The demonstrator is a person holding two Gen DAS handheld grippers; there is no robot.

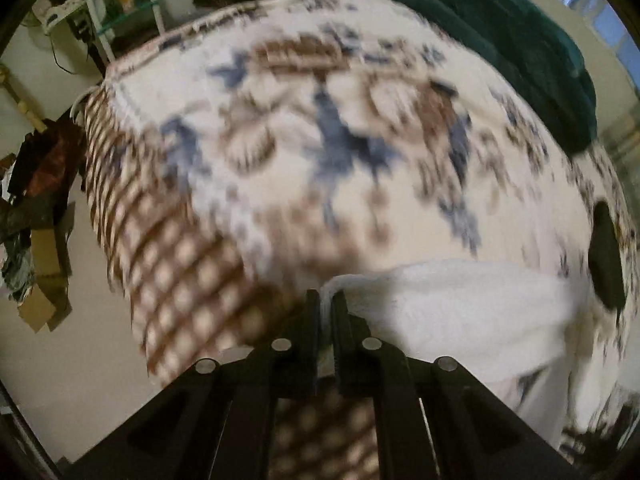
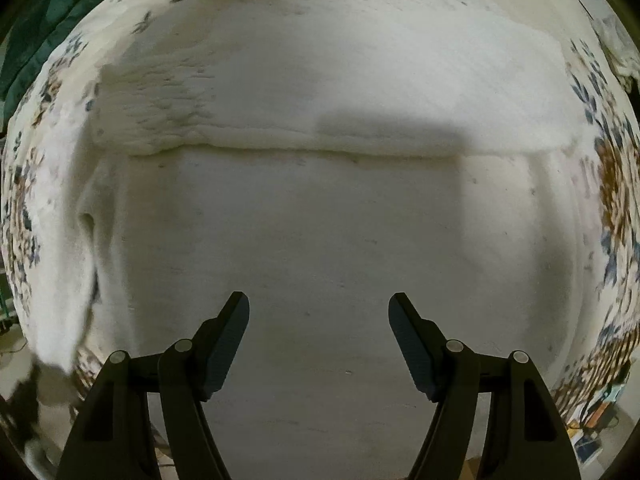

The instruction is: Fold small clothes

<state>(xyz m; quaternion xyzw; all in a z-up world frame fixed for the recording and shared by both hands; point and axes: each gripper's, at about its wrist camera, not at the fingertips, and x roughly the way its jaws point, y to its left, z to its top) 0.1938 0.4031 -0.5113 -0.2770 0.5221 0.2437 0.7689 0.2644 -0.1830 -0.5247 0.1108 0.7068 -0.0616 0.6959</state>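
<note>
One white garment in play, two grippers on the job. The left gripper [image 1: 326, 304] has its two fingers pressed together with a thin edge of the white fleecy cloth [image 1: 460, 304] pinched between them. That cloth trails off to the right of the fingers in the left wrist view, lying over the patterned blanket [image 1: 320, 140], which is cream with blue and brown motifs and a brown checked border. The whole view is blurred, so the fine weave is lost.

Over on the right wrist view, the right gripper [image 2: 319, 320] hangs wide apart, nothing between its fingers, poised just above the white cloth [image 2: 320, 220]. The garment fills almost the entire picture here. One fold edge [image 2: 320, 150] runs straight across from left to right, so the long axis lies crosswise to the fingers. The part beyond that edge looks thicker and fluffier; the nearer part is smoother.

One dark green blanket [image 1: 500, 40] sits bunched at the far side, touching the patterned one.
</note>
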